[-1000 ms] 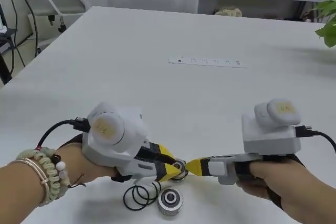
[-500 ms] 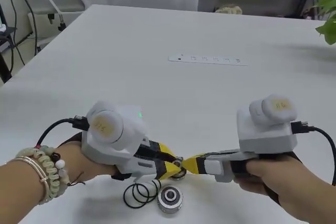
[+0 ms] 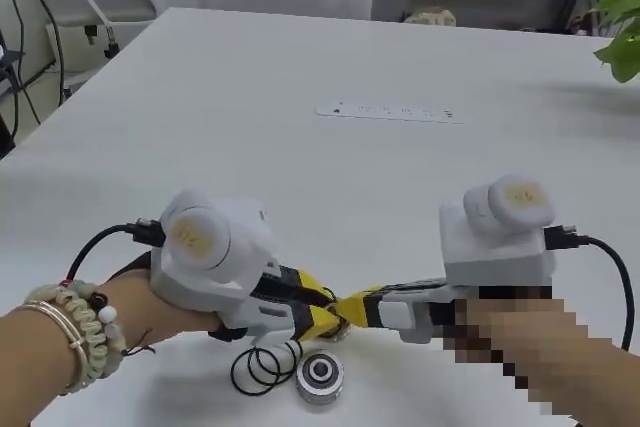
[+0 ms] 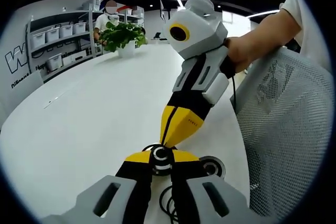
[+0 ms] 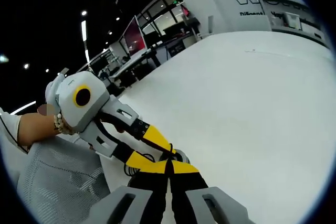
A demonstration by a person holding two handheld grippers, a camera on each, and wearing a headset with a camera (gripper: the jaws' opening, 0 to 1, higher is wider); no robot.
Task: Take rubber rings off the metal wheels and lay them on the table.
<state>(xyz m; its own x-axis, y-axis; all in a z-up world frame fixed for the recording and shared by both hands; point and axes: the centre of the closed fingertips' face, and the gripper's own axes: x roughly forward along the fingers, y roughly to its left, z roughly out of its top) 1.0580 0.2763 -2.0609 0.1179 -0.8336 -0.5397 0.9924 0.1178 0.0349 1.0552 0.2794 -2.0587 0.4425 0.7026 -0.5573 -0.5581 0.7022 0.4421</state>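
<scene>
Left gripper view, left gripper fingers clamped on metal wheel, right gripper fingers together, loose rubber rings beside

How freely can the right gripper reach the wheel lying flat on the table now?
Probably yes: the flat wheel lies uncovered close to the right gripper, loose rings beside it. But that gripper's jaws are shut at the held wheel in the left gripper, so it must pull away first.
</scene>
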